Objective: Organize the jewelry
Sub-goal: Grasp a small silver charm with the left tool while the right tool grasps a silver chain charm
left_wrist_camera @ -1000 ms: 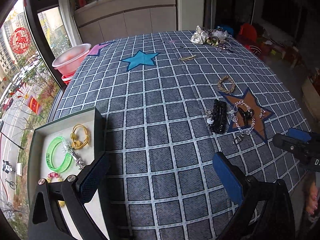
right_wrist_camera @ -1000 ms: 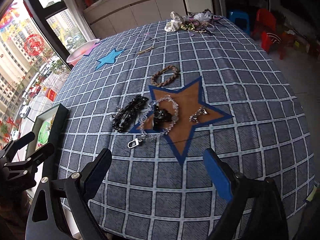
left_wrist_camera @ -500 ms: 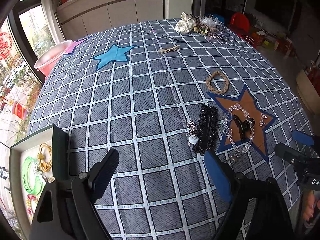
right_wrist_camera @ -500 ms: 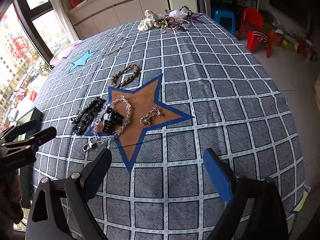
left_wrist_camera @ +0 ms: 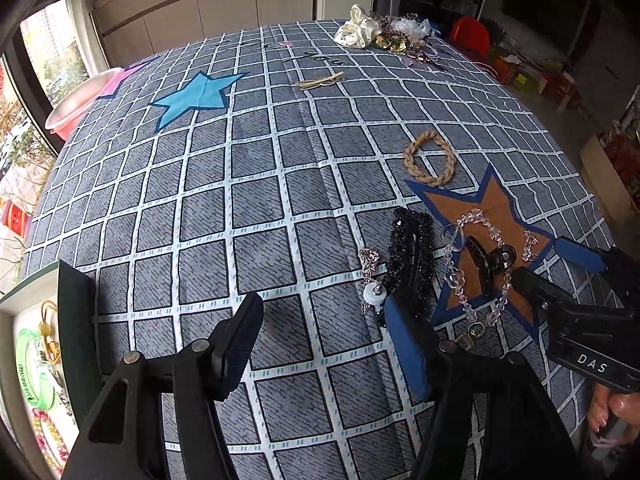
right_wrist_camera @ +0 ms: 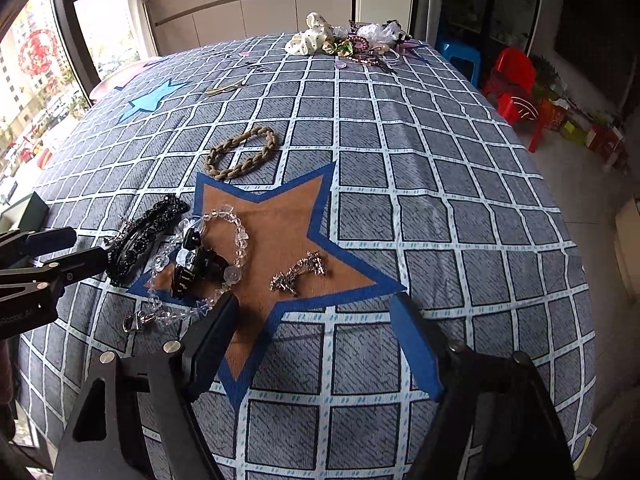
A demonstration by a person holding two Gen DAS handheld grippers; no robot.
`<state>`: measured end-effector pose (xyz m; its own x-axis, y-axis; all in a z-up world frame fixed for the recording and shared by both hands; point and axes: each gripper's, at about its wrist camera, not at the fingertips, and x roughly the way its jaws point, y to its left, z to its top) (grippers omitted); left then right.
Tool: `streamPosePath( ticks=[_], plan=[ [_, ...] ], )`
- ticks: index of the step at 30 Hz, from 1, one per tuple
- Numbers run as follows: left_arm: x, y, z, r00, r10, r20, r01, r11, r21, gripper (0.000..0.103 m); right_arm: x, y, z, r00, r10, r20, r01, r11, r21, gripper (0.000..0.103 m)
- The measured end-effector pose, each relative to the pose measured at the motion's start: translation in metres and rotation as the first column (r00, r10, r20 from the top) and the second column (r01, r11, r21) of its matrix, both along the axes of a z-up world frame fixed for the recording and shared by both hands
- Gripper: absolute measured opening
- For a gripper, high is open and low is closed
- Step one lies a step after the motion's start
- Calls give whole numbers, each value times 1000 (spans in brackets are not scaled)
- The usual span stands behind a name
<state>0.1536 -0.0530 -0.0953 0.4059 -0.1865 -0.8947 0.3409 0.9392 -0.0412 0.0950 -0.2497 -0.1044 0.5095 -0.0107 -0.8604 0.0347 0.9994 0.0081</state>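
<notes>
Right wrist view: right tool [right_wrist_camera: 314, 340] closing, nothing between its jaws; silver brooch [right_wrist_camera: 299, 271] at 12 o'clock on brown star [right_wrist_camera: 276, 236]. Left tool [left_wrist_camera: 320, 340] closing, empty; black beaded clip [left_wrist_camera: 410, 258] and clear bead chain [left_wrist_camera: 472, 272] at 1 o'clock. Jewelry box [left_wrist_camera: 76, 320] at 9 o'clock.

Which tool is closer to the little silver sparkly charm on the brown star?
Right. The right tool hangs just in front of the silver charm, jaws closing on nothing. The left tool sits past the black beaded clip, farther away.
</notes>
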Motion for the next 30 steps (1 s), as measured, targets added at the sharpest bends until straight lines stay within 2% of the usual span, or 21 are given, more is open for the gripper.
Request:
streamPosePath(
  ticks=[4,6,7,8,11,14,16,17,18,19,22,30],
  plan=[
    [6,-7,-1,1000,-16,-5,16,1000,-17,71,7,2,-1,1000,6,14,-5,1000,-17,78],
    [8,-11,0,1000,-31,-5,31,999,-39,59,10,3,0,1000,8,25,-7,1000,-21,72],
    [9,-12,0,999,-34,-7,34,999,-41,59,11,3,0,1000,7,28,-7,1000,-20,70],
    [10,-14,0,999,-36,-7,36,999,-41,59,12,3,1,1000,7,31,-6,1000,-19,66],
    [11,-15,0,999,-50,-21,49,997,-64,48,16,3,1,999,2,37,-2,1000,-15,56],
    [7,-15,-1,998,-59,-21,58,997,-60,48,17,4,2,999,4,44,-4,1000,-17,48],
    [5,-15,-1,998,-65,-23,63,995,-71,44,15,5,2,999,12,53,-11,1000,-25,37],
    [4,-16,-1,997,-70,-27,68,995,-79,38,14,6,3,998,16,55,-15,1000,-26,28],
    [3,-17,0,996,-80,-29,77,993,-93,25,13,7,3,998,17,56,-15,999,-32,28],
    [1,-18,1,996,-89,-30,85,991,-103,20,13,8,3,998,17,57,-15,999,-34,28],
    [-3,-20,3,996,-85,-15,83,993,-79,19,9,6,4,999,12,51,-12,1000,-8,28],
    [-23,2,25,999,-37,27,39,994,-99,18,-14,-1,13,999,-2,51,-3,996,93,28]
  ],
)
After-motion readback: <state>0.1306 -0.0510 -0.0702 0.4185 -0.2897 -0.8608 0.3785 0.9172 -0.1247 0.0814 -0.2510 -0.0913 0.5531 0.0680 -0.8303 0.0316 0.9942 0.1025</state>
